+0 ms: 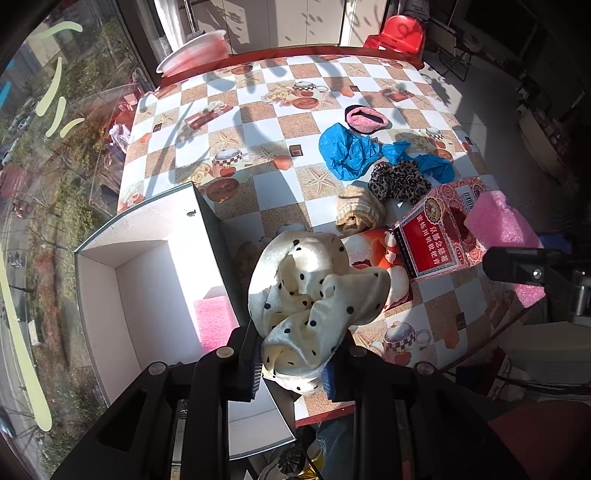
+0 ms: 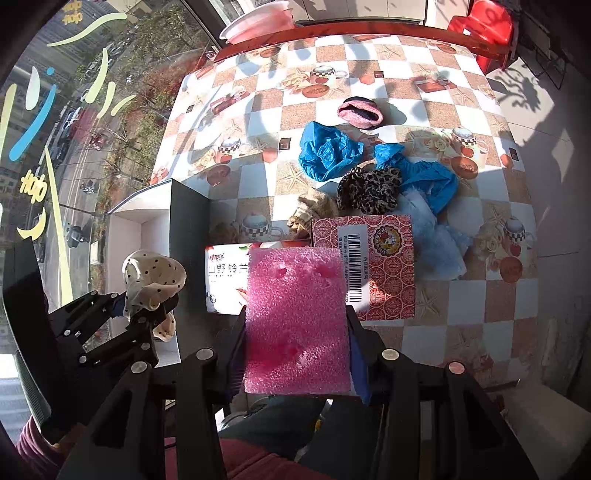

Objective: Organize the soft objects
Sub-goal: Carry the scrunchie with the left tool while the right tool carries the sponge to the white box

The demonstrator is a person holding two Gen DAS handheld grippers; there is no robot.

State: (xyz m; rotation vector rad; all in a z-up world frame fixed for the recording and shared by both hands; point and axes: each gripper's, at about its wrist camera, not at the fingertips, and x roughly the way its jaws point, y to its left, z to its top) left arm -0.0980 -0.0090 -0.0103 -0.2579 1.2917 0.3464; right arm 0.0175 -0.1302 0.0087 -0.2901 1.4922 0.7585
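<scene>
Here the left tongs (image 1: 291, 365) are clamped on a cream polka-dot cloth (image 1: 314, 295), which bunches up above the fingers and hangs over the near edge of the table (image 1: 258, 110), just at 3 o'clock of the open white box (image 1: 147, 295). A pink foam piece (image 1: 214, 321) lies inside that box against its right wall. In the right wrist view the same cloth (image 2: 151, 280) shows at 9 o'clock, pinched in the left tongs (image 2: 147, 314) beside the box's dark wall.

The right tongs (image 2: 295, 354) grip a flat pink foam sheet (image 2: 295, 317) between both fingers, held above the table's near edge. Just beyond the sheet, at 1 o'clock, sits a red patterned carton (image 2: 384, 266) with a barcode label, and at 11 o'clock a white carton with printed characters (image 2: 225, 277).

Farther out on the checkered table lie the remaining soft things: a beige knitted piece (image 2: 314, 214) touching the red carton's far edge, a leopard-print scrunchie (image 2: 369, 192) next to it, crumpled blue plastic covers (image 2: 328, 151) at 12 o'clock, a pink knitted item with a dark inside (image 2: 360, 110) beyond those, and a pale fluffy white wad (image 2: 436, 236) at 2 o'clock. A red plastic stool (image 2: 484, 26) stands past the table's far corner.
</scene>
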